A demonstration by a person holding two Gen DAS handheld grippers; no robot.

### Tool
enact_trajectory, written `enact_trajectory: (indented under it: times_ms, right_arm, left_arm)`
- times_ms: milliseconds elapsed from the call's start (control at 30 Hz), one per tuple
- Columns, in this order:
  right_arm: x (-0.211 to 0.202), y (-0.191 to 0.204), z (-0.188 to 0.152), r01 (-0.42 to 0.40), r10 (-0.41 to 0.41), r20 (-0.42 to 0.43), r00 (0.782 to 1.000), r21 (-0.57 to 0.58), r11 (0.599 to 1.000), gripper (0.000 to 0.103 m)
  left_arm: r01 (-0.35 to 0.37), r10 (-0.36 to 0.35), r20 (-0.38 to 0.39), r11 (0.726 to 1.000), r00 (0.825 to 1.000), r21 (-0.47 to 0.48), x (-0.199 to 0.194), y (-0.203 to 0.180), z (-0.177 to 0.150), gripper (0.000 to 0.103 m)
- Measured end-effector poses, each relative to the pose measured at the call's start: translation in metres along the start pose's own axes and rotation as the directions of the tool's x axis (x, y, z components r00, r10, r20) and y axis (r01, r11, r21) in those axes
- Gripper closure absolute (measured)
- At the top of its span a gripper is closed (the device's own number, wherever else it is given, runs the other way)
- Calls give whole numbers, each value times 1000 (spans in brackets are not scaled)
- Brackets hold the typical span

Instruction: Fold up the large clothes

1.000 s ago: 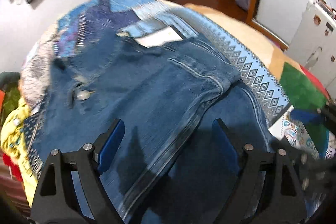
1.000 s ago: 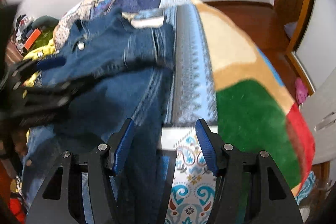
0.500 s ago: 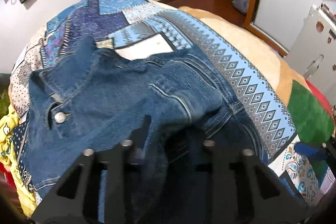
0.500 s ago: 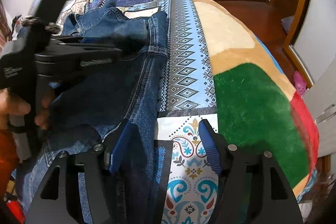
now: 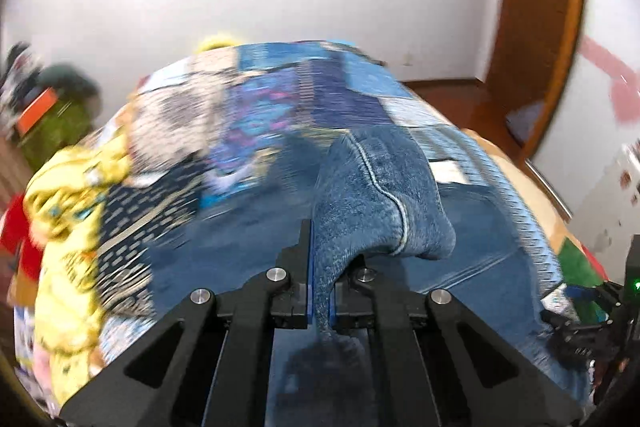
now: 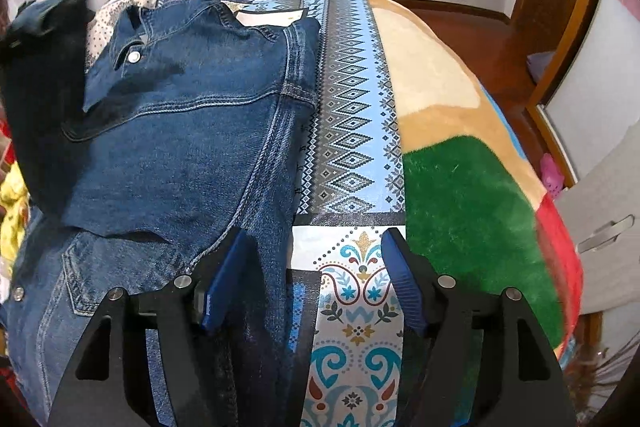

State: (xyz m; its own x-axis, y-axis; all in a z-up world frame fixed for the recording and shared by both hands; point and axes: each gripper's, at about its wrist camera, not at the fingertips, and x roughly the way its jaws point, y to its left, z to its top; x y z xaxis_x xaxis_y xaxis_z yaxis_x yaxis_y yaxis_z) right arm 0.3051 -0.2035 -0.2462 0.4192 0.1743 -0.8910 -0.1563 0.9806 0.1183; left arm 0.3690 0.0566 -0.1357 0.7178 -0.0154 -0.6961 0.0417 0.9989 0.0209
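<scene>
- White-walled bedroom, wood-trimmed doorway, bed under a blue patchwork-print bedspread (image 6: pixel 352 131) beside a green, tan and red plush blanket (image 6: pixel 460 187).
- Spread flat along the bedspread: dark blue denim jacket (image 6: pixel 192 115), collar and metal snap at the far end.
- Left gripper (image 5: pixel 321 301): jaws clamped on a lifted, seamed fold of the denim.
- Right gripper (image 6: pixel 310 279): jaws apart, hovering over the jacket's near right edge.
- Likely heavy, limp yet thick; creases hold poorly, so best gripped at stitched seams or hem.
</scene>
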Motion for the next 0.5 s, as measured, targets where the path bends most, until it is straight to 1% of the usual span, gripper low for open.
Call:
enact_trajectory:
  times_ms: [67, 133, 167, 200, 267, 333, 367, 433, 500]
  right_arm:
    - [-1, 3, 0, 19, -19, -2, 1000, -10, 1000, 37]
    - [-2, 5, 0, 33, -33, -3, 999, -18, 999, 37]
    - [-2, 6, 0, 36, -36, -4, 999, -21, 999, 37]
    - [-2, 8, 0, 36, -36, -5, 999, -23, 999, 37]
    - [-2, 10, 0, 49, -49, -9, 999, -25, 998, 37]
    - [-1, 13, 0, 62, -63, -9, 998, -30, 998, 37]
    - [-1, 12, 0, 68, -69, -13, 998, -30, 997, 37]
    - [-1, 13, -1, 73, -73, -17, 997, -29, 997, 37]
    - [-1, 12, -2, 81, -81, -22, 996, -32, 996, 37]
  left_arm:
    - [-32, 31, -11, 999, 999, -37, -5, 29, -12, 99]
    - [-56, 53, -42, 996, 998, -72, -4, 54, -30, 99]
    - [-55, 49, -64, 995, 997, -89, -2, 65, -40, 98]
    - [-36, 25, -94, 993, 995, -112, 3, 74, -52, 98]
    - [-35, 16, -146, 991, 989, -127, 13, 82, -74, 95]
    - [-63, 35, -211, 990, 977, -127, 28, 89, -99, 88]
    - [-72, 38, -236, 988, 971, -137, 34, 93, -108, 85]
    - [-92, 38, -287, 979, 957, -180, 42, 103, -132, 75]
    - [-123, 59, -294, 971, 954, -206, 43, 113, -146, 71]
